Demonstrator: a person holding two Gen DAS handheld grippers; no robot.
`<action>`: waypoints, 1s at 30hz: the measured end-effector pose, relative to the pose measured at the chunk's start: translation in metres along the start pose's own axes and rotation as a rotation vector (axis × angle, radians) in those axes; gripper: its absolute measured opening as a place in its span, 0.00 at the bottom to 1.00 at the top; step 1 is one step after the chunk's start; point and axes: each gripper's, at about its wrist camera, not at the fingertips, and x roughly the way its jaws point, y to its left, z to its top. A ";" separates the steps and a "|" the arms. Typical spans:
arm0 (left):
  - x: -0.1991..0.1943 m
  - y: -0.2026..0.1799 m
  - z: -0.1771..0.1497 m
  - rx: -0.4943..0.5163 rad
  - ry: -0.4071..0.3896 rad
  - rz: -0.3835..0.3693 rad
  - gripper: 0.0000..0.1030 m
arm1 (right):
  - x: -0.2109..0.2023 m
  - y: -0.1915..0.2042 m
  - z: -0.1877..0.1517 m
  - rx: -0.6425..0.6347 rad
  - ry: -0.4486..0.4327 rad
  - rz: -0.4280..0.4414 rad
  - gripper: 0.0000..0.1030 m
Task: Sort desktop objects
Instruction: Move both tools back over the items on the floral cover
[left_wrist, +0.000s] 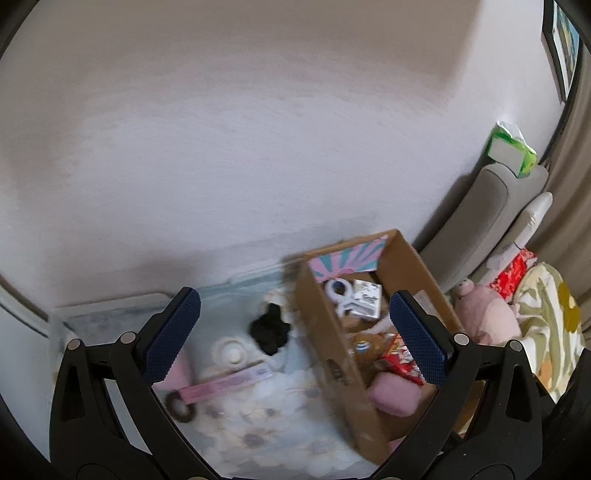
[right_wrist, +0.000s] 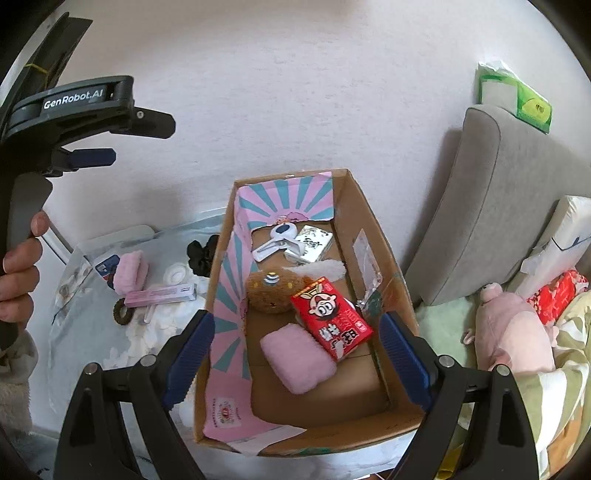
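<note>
An open cardboard box (right_wrist: 373, 236) (left_wrist: 332, 354) holds a red snack carton (right_wrist: 330, 317), a pink fluffy pad (right_wrist: 295, 356), a brown plush toy (right_wrist: 273, 291), a white clip (right_wrist: 275, 242) and a silver card box (right_wrist: 314, 243). On the mat left of it lie a black scrunchie (left_wrist: 269, 330) (right_wrist: 201, 253), a white round case (left_wrist: 231, 350) (right_wrist: 175, 273), a long pink box (left_wrist: 225, 382) (right_wrist: 160, 295), a brown ring (left_wrist: 179, 406) (right_wrist: 123, 312) and a pink pad (right_wrist: 129, 273). My left gripper (left_wrist: 295, 339) is open and empty above the mat. My right gripper (right_wrist: 297, 363) is open and empty over the box.
A grey cushion (right_wrist: 491, 206) with a green tissue pack (right_wrist: 517, 99) stands right of the box. A pink plush pig (right_wrist: 509, 332) and a red packet (right_wrist: 557, 295) lie on bedding at the right. The wall is close behind.
</note>
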 end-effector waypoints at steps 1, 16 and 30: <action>-0.008 0.008 0.001 -0.002 -0.015 0.021 0.99 | -0.001 0.002 -0.001 0.000 -0.003 0.007 0.87; -0.088 0.124 -0.029 -0.139 -0.073 0.203 0.99 | -0.012 0.056 -0.013 -0.057 -0.019 0.086 0.87; -0.085 0.193 -0.085 -0.193 0.024 0.342 0.99 | 0.016 0.129 0.000 -0.197 0.045 0.122 0.87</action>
